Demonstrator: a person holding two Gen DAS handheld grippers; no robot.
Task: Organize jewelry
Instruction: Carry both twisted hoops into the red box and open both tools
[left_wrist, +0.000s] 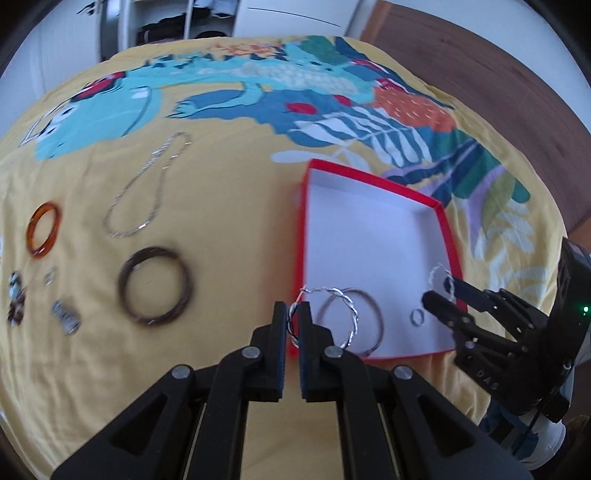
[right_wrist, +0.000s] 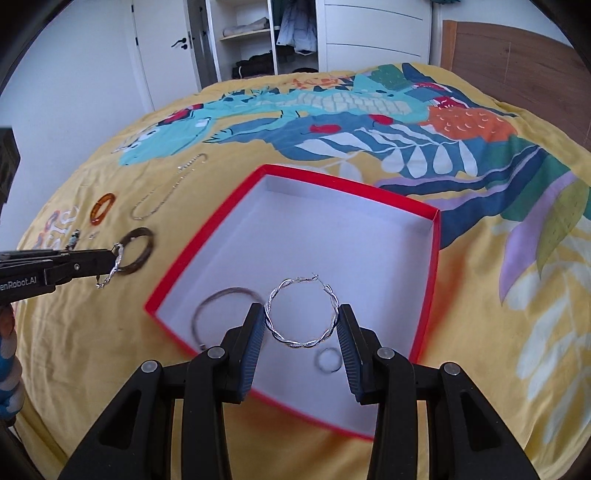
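Carrying two twisted silver hoop earrings to the red box, we pinch one in the nearly shut left gripper at the box's near-left corner; the right gripper spans the other above its near edge. Thin, springy wire: grip lightly across the rim.
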